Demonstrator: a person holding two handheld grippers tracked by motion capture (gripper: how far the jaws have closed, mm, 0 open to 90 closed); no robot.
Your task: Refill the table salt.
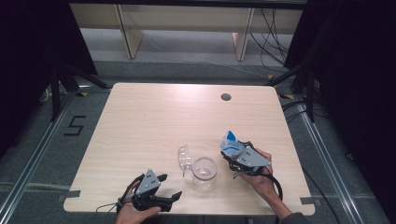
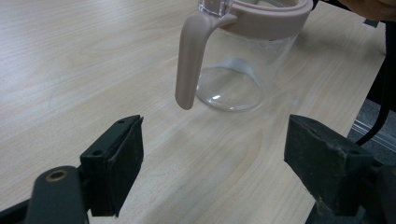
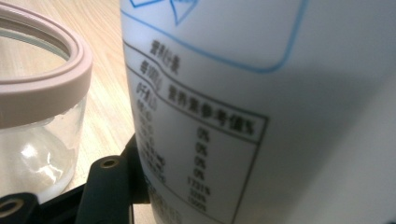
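High view: above the near edge, looking forward and down over the whole table [image 1: 140,116]. Left gripper view: low, facing the glass jar [image 2: 243,60] from near. Right gripper view: closer still, beside the same jar [image 3: 32,107], shared by all views [image 1: 204,171].

in your right gripper view, the white packet [image 3: 261,107] sits so close that its top, bottom and right side run off the frame, and its small printed table is too blurred to read. it covers the right jaw completely. the clear jar [image 3: 37,116] is cut off at the left edge. in your left gripper view, the jar's top runs past the upper edge. from the high view, the packet's blue print is too small to make out.
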